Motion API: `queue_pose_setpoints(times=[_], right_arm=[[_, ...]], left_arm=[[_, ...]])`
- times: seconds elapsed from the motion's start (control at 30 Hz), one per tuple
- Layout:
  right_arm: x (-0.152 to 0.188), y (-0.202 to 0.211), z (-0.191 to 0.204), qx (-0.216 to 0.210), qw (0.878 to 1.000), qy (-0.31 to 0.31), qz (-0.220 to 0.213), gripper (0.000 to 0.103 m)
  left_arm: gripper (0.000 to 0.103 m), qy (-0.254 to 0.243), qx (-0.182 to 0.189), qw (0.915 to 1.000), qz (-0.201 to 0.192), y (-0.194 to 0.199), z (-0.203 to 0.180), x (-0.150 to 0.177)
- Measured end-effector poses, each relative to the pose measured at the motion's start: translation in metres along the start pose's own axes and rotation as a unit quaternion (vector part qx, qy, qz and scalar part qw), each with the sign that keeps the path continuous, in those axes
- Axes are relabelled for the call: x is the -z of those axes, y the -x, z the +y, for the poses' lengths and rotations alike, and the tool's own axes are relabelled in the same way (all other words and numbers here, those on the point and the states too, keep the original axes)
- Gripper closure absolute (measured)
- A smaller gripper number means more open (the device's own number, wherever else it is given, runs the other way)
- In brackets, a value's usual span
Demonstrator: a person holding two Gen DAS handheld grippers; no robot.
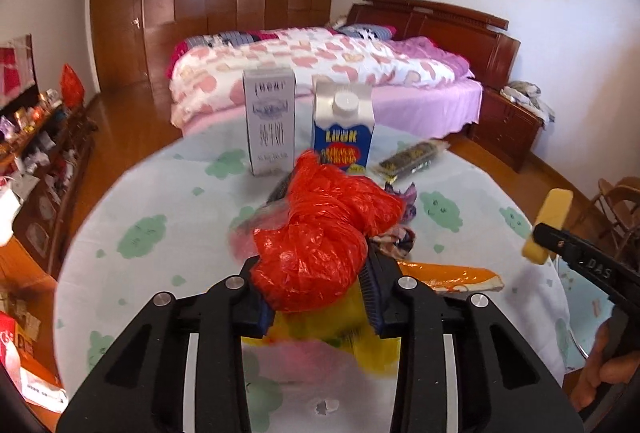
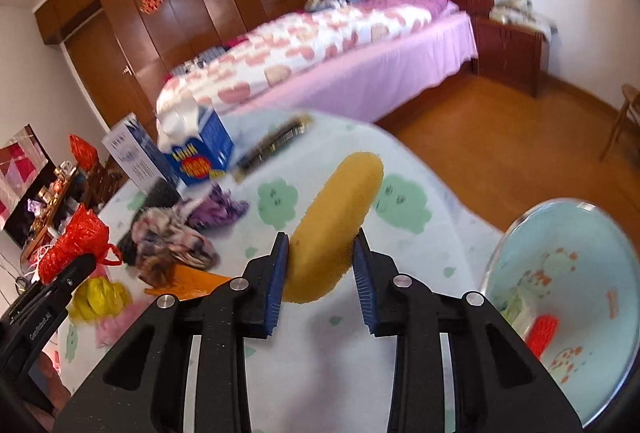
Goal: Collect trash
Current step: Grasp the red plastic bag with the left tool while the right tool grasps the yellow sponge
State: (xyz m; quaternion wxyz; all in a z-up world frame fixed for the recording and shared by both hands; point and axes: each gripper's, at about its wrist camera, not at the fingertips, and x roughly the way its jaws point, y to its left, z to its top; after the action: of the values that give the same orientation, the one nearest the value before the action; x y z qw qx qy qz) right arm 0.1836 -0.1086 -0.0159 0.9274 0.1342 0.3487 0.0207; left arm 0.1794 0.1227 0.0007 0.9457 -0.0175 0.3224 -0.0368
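Observation:
My left gripper [image 1: 312,265] is shut on a crumpled red plastic bag [image 1: 332,225], held above the round table [image 1: 160,213] with its pale cloud-print cloth. The right wrist view shows that bag [image 2: 76,245] at the far left, in the left gripper [image 2: 76,269]. My right gripper [image 2: 320,249] is shut on a yellow sponge [image 2: 332,229], raised over the table's right side. The same sponge [image 1: 548,225] appears at the right edge of the left wrist view. A grey milk carton [image 1: 270,125], a blue carton [image 1: 344,129] and a dark wrapper [image 1: 412,155] lie at the far side.
A crumpled patterned wrapper heap [image 2: 172,241], a yellow bag [image 2: 100,297] and an orange wrapper [image 1: 460,277] lie mid-table. A pale blue basin [image 2: 568,273] holding a red item stands at the right. A bed [image 1: 320,73] lies beyond; a cluttered shelf [image 1: 44,137] lines the left wall.

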Motion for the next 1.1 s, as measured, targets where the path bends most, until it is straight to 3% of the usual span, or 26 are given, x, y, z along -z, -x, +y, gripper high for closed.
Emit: queue_pose_setpoints(times=[0.23, 0.53, 1.1], right_arm=[[0.012, 0.040, 0.007, -0.006, 0.998, 0.051, -0.026, 0.070], [0.037, 0.073, 0.003, -0.023, 0.997, 0.069, -0.020, 0.070], [0.064, 0.109, -0.043, 0.000, 0.998, 0.060, -0.018, 0.070]], left_arm=[[0.071, -0.001, -0.020, 0.9996, -0.019, 0.029, -0.012, 0.003], [0.071, -0.017, -0.028, 0.9992, -0.023, 0.054, -0.038, 0.017], [0.071, -0.047, -0.004, 0.9988, -0.009, 0.074, -0.094, 0.039]])
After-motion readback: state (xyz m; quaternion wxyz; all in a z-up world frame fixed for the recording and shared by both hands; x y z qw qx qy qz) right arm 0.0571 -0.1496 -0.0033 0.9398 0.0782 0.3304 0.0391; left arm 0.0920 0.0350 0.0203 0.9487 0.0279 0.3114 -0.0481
